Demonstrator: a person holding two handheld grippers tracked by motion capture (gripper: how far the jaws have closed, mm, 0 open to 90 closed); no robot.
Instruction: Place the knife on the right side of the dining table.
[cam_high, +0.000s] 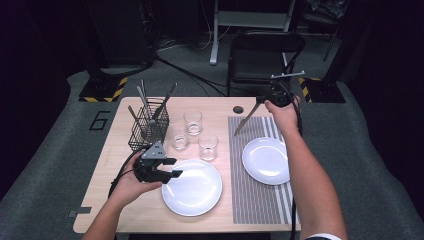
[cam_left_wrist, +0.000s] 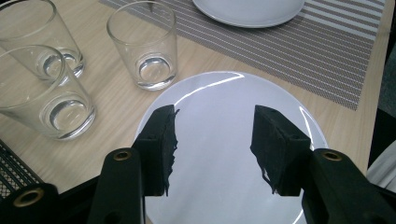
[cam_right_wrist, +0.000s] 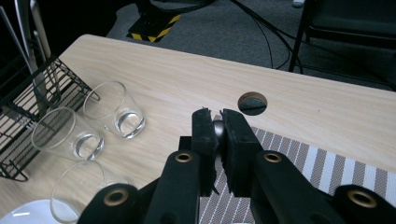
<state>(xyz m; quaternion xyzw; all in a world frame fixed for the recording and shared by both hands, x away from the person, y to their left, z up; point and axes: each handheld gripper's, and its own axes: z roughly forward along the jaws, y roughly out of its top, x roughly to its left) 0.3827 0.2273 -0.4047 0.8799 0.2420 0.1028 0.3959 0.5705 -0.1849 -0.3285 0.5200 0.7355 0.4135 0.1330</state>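
setting the table looks about halfway done: one round white plate (cam_high: 266, 160) sits on the grey striped placemat (cam_high: 252, 200), and the right gripper (cam_high: 274, 96) pinches a long silver utensil (cam_high: 246, 122), tip down over the mat's far left corner, not yet laid. the left gripper (cam_high: 167, 171) hovers with jaws apart and empty over a second white plate (cam_high: 192, 187) on bare wood. more cutlery waits in the black wire caddy (cam_high: 148, 127) beside three clear glasses (cam_high: 193, 122). light wooden table (cam_high: 100, 190), grey carpet, black folding chair (cam_high: 264, 57) beyond.
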